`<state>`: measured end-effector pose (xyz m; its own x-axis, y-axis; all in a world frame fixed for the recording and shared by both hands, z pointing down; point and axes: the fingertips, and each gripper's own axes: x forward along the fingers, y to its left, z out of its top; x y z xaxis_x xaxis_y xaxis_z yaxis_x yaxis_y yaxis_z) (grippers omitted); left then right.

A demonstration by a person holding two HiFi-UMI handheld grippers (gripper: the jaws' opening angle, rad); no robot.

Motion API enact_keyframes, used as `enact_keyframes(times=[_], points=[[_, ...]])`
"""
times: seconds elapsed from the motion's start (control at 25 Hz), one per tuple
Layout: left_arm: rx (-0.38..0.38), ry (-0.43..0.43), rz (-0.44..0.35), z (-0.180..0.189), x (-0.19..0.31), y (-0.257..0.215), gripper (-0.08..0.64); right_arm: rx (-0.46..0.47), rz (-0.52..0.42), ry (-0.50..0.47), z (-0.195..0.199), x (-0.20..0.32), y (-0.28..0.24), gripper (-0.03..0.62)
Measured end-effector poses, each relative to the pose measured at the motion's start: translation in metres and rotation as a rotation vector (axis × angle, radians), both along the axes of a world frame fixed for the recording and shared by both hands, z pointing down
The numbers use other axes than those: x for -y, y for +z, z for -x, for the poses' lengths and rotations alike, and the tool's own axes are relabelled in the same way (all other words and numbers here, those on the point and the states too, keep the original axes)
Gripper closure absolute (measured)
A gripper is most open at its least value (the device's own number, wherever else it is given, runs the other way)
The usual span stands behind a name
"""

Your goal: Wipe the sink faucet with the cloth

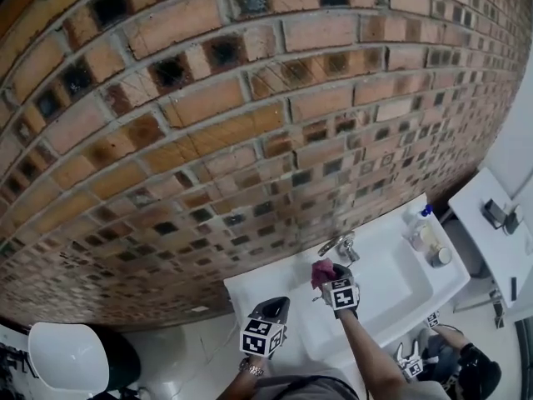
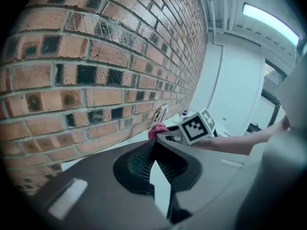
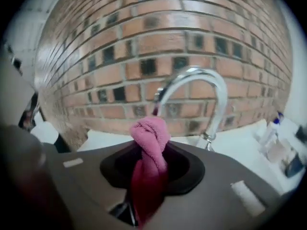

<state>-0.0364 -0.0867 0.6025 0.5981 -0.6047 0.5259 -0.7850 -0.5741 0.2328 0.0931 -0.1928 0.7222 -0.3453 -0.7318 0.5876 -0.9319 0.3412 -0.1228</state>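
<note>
Head view: brick wall (image 1: 208, 123) fills 9 through 3 o'clock, the white sink (image 1: 408, 282) sits at 5, and the faucet (image 1: 337, 245) curves up at its back edge. Grippers? (Caller)

Left gripper (image 1: 277, 308) hangs at 7 o'clock, tips pressed together, nothing between them, so no help steadying anything. Right gripper (image 1: 329, 278) is clamped on the pink cloth (image 1: 321, 271), just at 8 o'clock of that faucet. (Analyst)

Contact yet? (Caller)

Can't call it. Right gripper view shows the cloth as a tight knot poking past the jaws, spout mouth at its 12. (Analyst)

So what goes wrong? (Caller)

Small knot, hard jaws behind it: push too far and I'd expect jaw on chrome, not fabric. Drag sideways and the knot could slide out of the grip. A wide sweep toward 3 o'clock threatens the bottle (image 1: 417, 222) on the rim. (Analyst)
</note>
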Motion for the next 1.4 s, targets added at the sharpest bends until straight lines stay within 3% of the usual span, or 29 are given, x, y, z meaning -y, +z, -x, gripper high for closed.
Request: enact_keyframes(times=[0.04, 0.2, 0.24, 0.36, 0.44, 0.56, 0.68, 0.72, 0.76, 0.84, 0.92, 0.96, 1.08, 1.16, 1.24, 1.4], points=[[-0.003, -0.001, 0.01, 0.001, -0.001, 0.003, 0.543, 0.119, -0.011, 0.074, -0.015, 0.005, -0.009, 0.48], [-0.022, 0.004, 0.04, 0.001, 0.0, 0.013, 0.544, 0.805, -0.156, 0.32, -0.055, 0.04, -0.069, 0.48], [-0.025, 0.012, 0.045, -0.001, -0.001, 0.014, 0.543, 0.918, -0.166, 0.357, -0.061, 0.043, -0.073, 0.48], [-0.027, 0.037, 0.036, -0.008, -0.002, 0.011, 0.543, 1.111, -0.158, 0.442, -0.079, 0.049, -0.068, 0.48], [-0.027, 0.042, 0.028, -0.008, 0.002, 0.009, 0.543, 1.168, -0.139, 0.514, -0.095, 0.055, -0.059, 0.48], [-0.033, 0.034, 0.032, -0.005, 0.005, 0.009, 0.543, 1.051, -0.121, 0.595, -0.123, 0.056, -0.039, 0.479], [-0.028, 0.02, 0.043, 0.003, 0.006, 0.013, 0.543, 0.965, -0.064, 0.847, -0.181, 0.048, -0.001, 0.48], [-0.026, 0.016, 0.048, 0.005, 0.006, 0.015, 0.543, 0.913, -0.091, 0.866, -0.199, 0.051, -0.002, 0.482], [-0.024, 0.013, 0.053, 0.007, 0.006, 0.016, 0.543, 0.838, -0.134, 0.831, -0.211, 0.057, -0.01, 0.482], [-0.021, 0.013, 0.057, 0.008, 0.008, 0.018, 0.543, 0.711, -0.21, 0.643, -0.204, 0.079, -0.038, 0.48], [-0.017, 0.017, 0.058, 0.007, 0.011, 0.019, 0.543, 0.69, -0.26, 0.416, -0.165, 0.101, -0.069, 0.48], [-0.016, 0.02, 0.059, 0.006, 0.011, 0.02, 0.543, 0.689, -0.282, 0.352, -0.147, 0.106, -0.081, 0.48], [-0.018, 0.027, 0.062, 0.002, 0.009, 0.019, 0.543, 0.603, -0.375, 0.356, -0.12, 0.093, -0.115, 0.482], [-0.023, 0.025, 0.059, 0.001, 0.012, 0.017, 0.543, 0.461, -0.472, 0.302, -0.096, 0.076, -0.137, 0.482], [-0.026, 0.02, 0.054, -0.001, 0.018, 0.016, 0.543, 0.282, -0.549, 0.159, -0.055, 0.06, -0.148, 0.483], [-0.033, 0.025, 0.046, -0.009, 0.025, 0.014, 0.543, -0.006, -0.572, -0.113, 0.016, 0.04, -0.134, 0.485]])
